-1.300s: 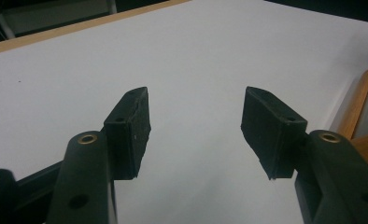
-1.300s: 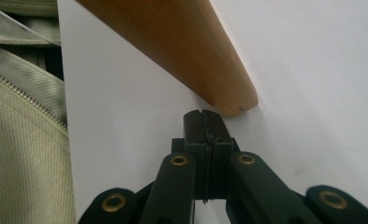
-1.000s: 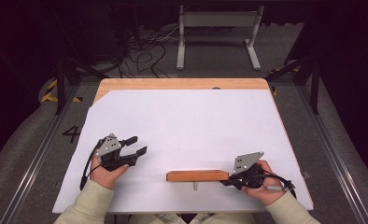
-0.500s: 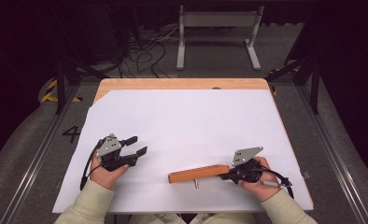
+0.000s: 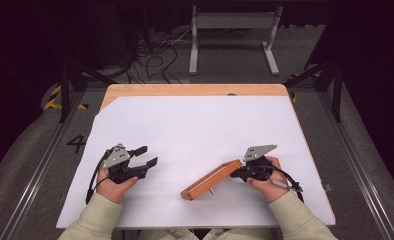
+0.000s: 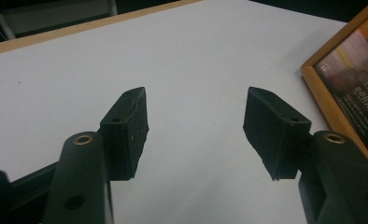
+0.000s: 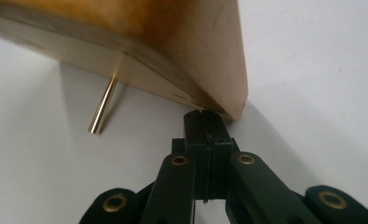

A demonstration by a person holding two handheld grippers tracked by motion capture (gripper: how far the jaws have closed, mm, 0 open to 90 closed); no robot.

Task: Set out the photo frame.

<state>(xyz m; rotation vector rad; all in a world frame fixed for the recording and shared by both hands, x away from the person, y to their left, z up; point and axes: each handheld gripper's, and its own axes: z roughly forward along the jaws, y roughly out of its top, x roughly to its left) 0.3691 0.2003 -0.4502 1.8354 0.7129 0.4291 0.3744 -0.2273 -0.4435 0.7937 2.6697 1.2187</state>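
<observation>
A wooden picture frame (image 5: 211, 180) is seen standing on edge on the white sheet (image 5: 200, 125), slanted, near the sheet's front edge and right of its middle. A thin brass pin (image 7: 102, 105) is seen propping the frame from below. The right gripper (image 5: 241, 172) is pressed against the frame's right end, its jaws fully closed on each other with nothing gripped. The left gripper (image 5: 149, 156) is held over the sheet, well left of the frame, its jaws spread wide and empty.

the picture frame (image 5: 211, 179) is orange-brown wood with a shiny gold leg (image 7: 102, 107). the table (image 5: 195, 90) is light wood under a white sheet (image 5: 200, 130). both grippers have black jaws. the sleeves (image 5: 97, 217) are cream.
</observation>
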